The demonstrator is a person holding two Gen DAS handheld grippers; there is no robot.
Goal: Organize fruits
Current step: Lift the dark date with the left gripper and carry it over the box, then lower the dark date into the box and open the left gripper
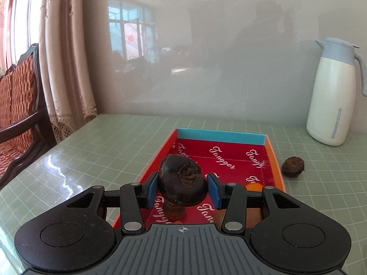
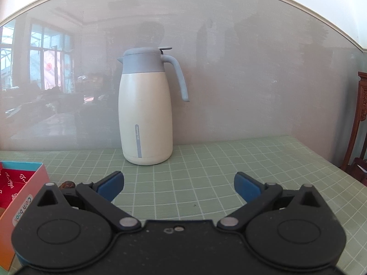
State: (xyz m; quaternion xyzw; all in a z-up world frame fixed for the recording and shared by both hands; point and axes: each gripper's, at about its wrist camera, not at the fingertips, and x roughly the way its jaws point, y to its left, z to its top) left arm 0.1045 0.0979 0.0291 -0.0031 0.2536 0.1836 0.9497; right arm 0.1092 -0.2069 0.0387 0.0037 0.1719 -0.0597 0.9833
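Two blue pads of my left gripper (image 1: 182, 189) were closed on a dark brown fruit (image 1: 182, 181), round and flattish with a rough stem scar facing the camera, and it hung above the near end of the open box (image 1: 274, 158). Below it, on the red printed floor of that box, another brown fruit (image 1: 174, 213) sat partly hidden behind the held one, and an orange one (image 1: 253, 186) peeked out just behind my right-hand finger linkage. The box had orange side walls and a blue far wall. Outside it, just beside the right wall, one more dark fruit (image 1: 293, 166) lay on the green gridded table (image 1: 114, 142). A white jug with a grey-blue lid (image 1: 332, 96) stood further back near the wall. My right gripper (image 2: 179, 186) was spread wide with nothing between its pads, pointing over bare table toward that jug, with the box corner at its left. A wooden chair with an orange cushion (image 1: 18, 105) stood left of the table.
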